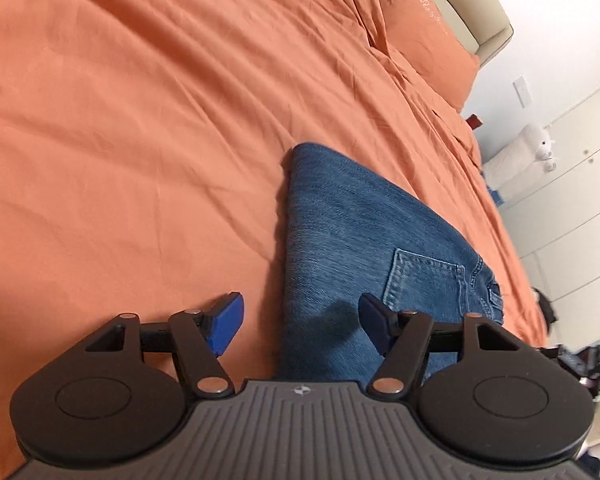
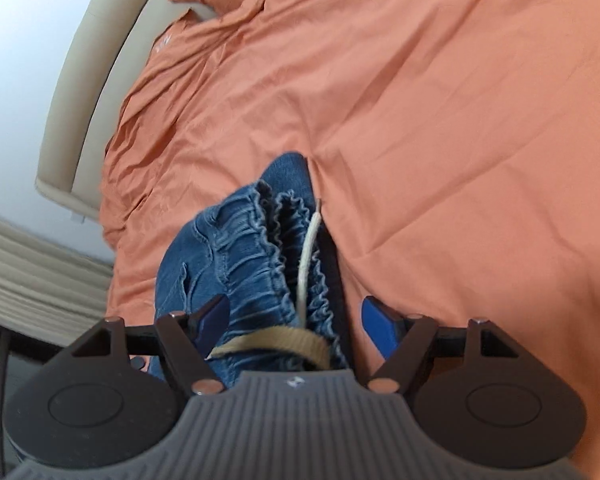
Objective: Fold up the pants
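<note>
Jeans lie on orange bedspread; both grippers apparently open.

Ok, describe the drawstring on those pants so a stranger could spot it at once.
Start at the orange bedspread; the blue denim pants lie on it. At their gathered elastic waistband, the drawstring runs as a thin cream cord, the only pale strand against the blue ruffles, above a wider tan strap.
</note>
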Demonstrator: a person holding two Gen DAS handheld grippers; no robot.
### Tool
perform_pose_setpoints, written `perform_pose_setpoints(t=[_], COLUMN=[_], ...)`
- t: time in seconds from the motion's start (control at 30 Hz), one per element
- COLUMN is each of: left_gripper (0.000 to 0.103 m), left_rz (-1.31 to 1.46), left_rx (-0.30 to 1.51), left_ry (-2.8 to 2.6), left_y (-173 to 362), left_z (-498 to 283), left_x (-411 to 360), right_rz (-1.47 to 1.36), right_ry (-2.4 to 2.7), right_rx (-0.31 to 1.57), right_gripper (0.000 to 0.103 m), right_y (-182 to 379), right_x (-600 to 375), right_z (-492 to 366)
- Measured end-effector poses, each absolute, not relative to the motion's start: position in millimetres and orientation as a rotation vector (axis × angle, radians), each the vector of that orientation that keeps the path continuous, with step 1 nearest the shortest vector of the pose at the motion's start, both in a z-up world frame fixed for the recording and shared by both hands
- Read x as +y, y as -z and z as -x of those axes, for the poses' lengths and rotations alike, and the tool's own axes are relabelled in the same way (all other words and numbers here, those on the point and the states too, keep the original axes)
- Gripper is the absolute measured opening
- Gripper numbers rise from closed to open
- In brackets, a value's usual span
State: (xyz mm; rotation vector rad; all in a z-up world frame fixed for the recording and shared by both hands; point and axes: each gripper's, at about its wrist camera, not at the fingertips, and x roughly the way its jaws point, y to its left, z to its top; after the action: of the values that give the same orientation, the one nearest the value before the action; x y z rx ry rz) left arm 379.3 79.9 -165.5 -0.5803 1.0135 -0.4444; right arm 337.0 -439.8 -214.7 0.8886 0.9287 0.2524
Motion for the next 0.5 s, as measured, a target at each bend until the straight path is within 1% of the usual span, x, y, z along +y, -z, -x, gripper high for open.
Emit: perform_pose_setpoints(t=[0.13,0.17,0.2,0.27,0.3,0.33,0.37,0.4,0.43,0.47,0.5], left_gripper=[0.071,0.067,0.065,0.053,0.05,0.041,0.035,0.033,0.029,0.021,0.016], left_rz=[0.644,0.664,0.683,0.712,0.722,0.731,0.738,0.741,0.741,0.738,0.729], left_rx=[1.012,1.012,1.013,1.013,1.015,1.018,1.02,1.017,1.016,1.014,1.009], left_ry=[0.502,0.511,0.519,0.53,0.533,0.537,0.534,0.528,0.521,0.514,0.51], left_y=[183,186,190,195,197,198,199,198,197,194,191], left_z=[-388,-390,-392,-394,-395,-395,-396,-396,-395,-394,-393], left_x=[84,83,83,84,83,81,79,79,78,77,76], right_rz=[-0.928,-0.938,-0.947,-0.961,-0.964,-0.964,-0.96,-0.948,-0.929,-0.909,-0.887], right_ry=[-0.32,-0.338,-0.354,-0.378,-0.388,-0.39,-0.392,-0.393,-0.392,-0.391,-0.388], right_rx=[0.937,0.937,0.938,0.938,0.937,0.934,0.931,0.927,0.924,0.919,0.914], right_gripper=[0.065,0.063,0.062,0.053,0.053,0.05,0.046,0.044,0.04,0.037,0.035], right_y=[234,237,240,246,247,248,248,247,245,242,238], right_x=[-441,-442,-442,-441,-440,-440,-439,-437,-436,-435,-432], right_z=[-353,-356,-359,-364,-366,-367,-368,-369,-368,-367,-366])
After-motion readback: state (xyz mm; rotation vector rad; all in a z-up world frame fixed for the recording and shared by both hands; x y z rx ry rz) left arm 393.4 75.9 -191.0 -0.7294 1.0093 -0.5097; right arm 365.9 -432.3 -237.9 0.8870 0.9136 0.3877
